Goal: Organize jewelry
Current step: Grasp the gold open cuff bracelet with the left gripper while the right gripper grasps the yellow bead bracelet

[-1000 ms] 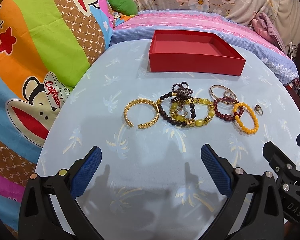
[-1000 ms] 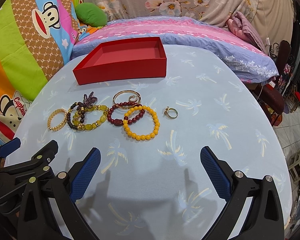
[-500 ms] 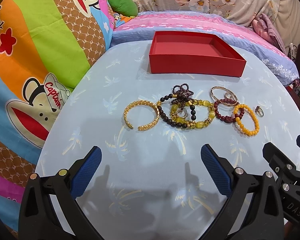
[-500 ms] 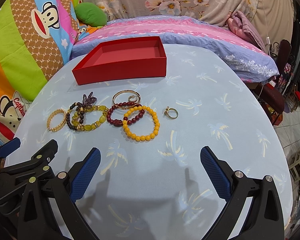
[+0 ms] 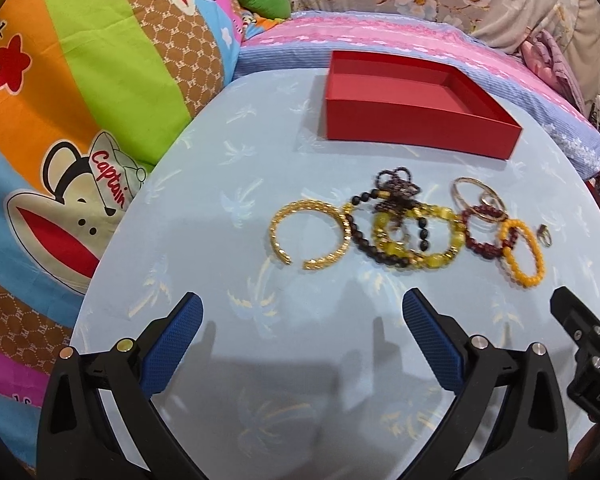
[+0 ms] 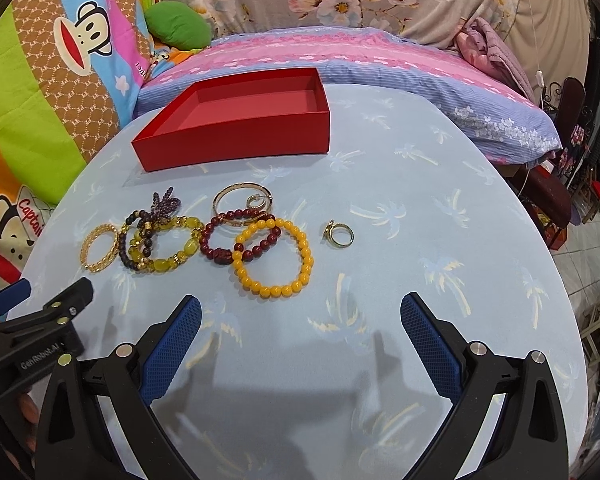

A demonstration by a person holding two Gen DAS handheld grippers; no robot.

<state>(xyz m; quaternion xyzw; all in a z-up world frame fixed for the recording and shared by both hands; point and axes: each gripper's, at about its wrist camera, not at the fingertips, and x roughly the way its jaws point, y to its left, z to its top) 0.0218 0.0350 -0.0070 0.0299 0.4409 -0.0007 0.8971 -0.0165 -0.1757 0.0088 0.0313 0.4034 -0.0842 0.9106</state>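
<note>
An empty red box (image 5: 412,128) (image 6: 236,140) stands at the far side of the round blue table (image 5: 260,360). In front of it lies a row of jewelry: a gold cuff bangle (image 5: 342,222) (image 6: 85,249), a dark bead and yellow bead bracelet tangle (image 5: 428,258) (image 6: 160,264), a thin gold bangle (image 6: 220,196), a maroon bead bracelet (image 6: 220,256), an orange bead bracelet (image 5: 534,278) (image 6: 276,290) and a small gold ring (image 6: 342,245). My left gripper (image 5: 300,324) is open and empty, near the cuff. My right gripper (image 6: 300,320) is open and empty, near the orange bracelet.
A colourful cartoon-monkey quilt (image 5: 80,120) borders the table on the left. A bed with pink and blue bedding (image 6: 360,52) lies behind the box. Chairs and clutter (image 6: 572,184) stand off the table's right edge.
Both grippers have moved slightly forward toward the jewelry. Both stay open and empty; the jewelry and box have not moved.
</note>
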